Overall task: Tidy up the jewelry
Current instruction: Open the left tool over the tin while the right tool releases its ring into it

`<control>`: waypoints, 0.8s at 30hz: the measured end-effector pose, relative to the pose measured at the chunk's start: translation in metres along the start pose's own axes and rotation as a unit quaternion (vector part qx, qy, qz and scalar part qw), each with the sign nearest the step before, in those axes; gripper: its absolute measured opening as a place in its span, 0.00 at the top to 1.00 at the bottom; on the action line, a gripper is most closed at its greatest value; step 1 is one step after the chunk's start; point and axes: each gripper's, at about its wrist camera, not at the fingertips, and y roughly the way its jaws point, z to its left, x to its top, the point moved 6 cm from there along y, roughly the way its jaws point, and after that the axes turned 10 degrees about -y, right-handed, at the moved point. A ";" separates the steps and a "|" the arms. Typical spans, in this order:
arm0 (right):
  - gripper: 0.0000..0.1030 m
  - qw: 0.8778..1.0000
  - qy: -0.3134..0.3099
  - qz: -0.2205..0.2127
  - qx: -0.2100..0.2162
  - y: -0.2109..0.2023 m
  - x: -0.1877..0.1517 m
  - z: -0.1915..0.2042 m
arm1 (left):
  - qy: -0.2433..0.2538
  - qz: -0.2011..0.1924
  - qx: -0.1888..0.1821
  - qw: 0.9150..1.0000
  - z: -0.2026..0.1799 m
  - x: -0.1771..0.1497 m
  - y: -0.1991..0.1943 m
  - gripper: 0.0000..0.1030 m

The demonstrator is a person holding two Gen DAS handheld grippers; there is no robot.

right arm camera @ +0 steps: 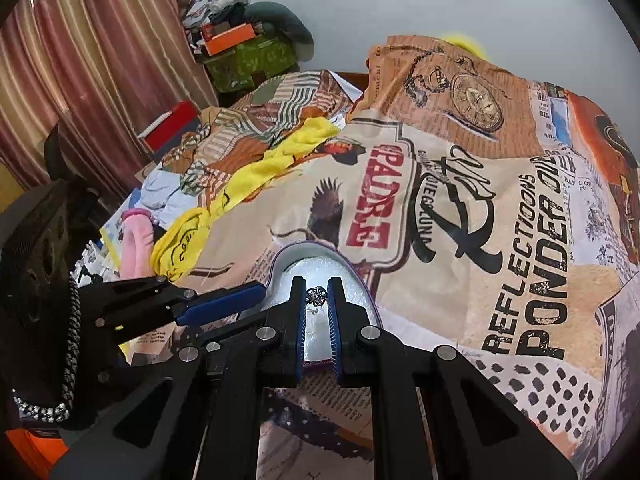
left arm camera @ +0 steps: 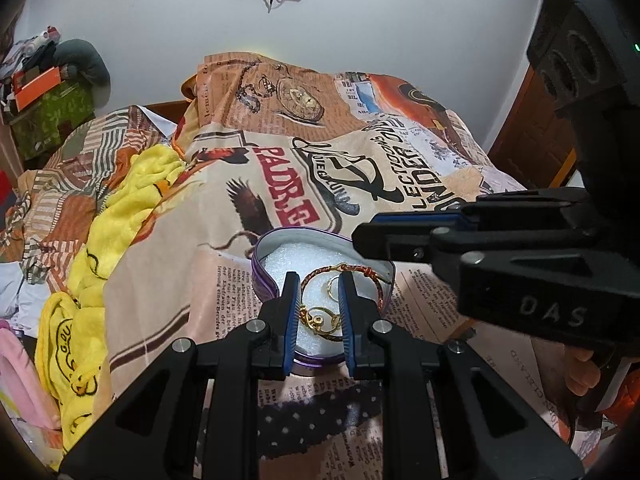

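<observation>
With the right gripper fingers clamped on a small silver charm and the left gripper fingers apart, we should lower gently onto the tin's foam beside the braided bracelet.

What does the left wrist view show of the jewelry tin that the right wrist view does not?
Only the left wrist view shows the tin's contents: a braided red bracelet, a gold ring and gold-clasped pieces on white foam. Only the right wrist view shows a small silver piece pinched at the right gripper fingertips, above the tin. Both show the purple-rimmed tin on the printed bedspread, and the yellow cloth.
</observation>
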 end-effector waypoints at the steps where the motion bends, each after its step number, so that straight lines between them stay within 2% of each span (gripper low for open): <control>1: 0.89 1.000 0.000 0.004 -0.002 0.001 0.000 0.000 | 0.000 -0.001 0.000 1.000 0.000 0.000 -0.001 0.83; 5: 0.79 1.000 0.001 0.005 -0.005 -0.002 0.000 0.000 | -0.002 -0.001 0.005 1.000 0.000 0.000 -0.007 0.82; 9: 0.73 1.000 -0.002 -0.008 -0.012 -0.011 0.001 0.001 | -0.003 -0.008 0.012 1.000 0.001 0.000 -0.017 0.82; 11: 0.72 1.000 -0.004 -0.013 -0.018 -0.016 0.003 0.001 | -0.004 -0.014 0.016 1.000 0.001 0.000 -0.023 0.78; 16: 0.71 0.999 -0.009 -0.020 -0.025 -0.027 0.003 0.004 | -0.008 -0.025 0.026 0.999 0.001 0.000 -0.039 0.62; 19: 0.71 0.999 -0.011 -0.025 -0.030 -0.034 0.002 0.004 | -0.004 -0.033 0.036 0.999 0.000 0.000 -0.049 0.60; 21: 0.68 0.999 -0.010 -0.028 -0.035 -0.041 0.000 0.003 | -0.003 -0.036 0.039 0.999 -0.003 0.000 -0.054 0.57; 23: 0.58 0.999 -0.006 -0.032 -0.042 -0.047 -0.002 -0.001 | -0.001 -0.042 0.043 0.998 -0.006 0.000 -0.061 0.54; 24: 0.56 0.998 -0.003 -0.036 -0.046 -0.052 -0.003 -0.003 | -0.001 -0.045 0.044 0.998 -0.008 0.000 -0.064 0.53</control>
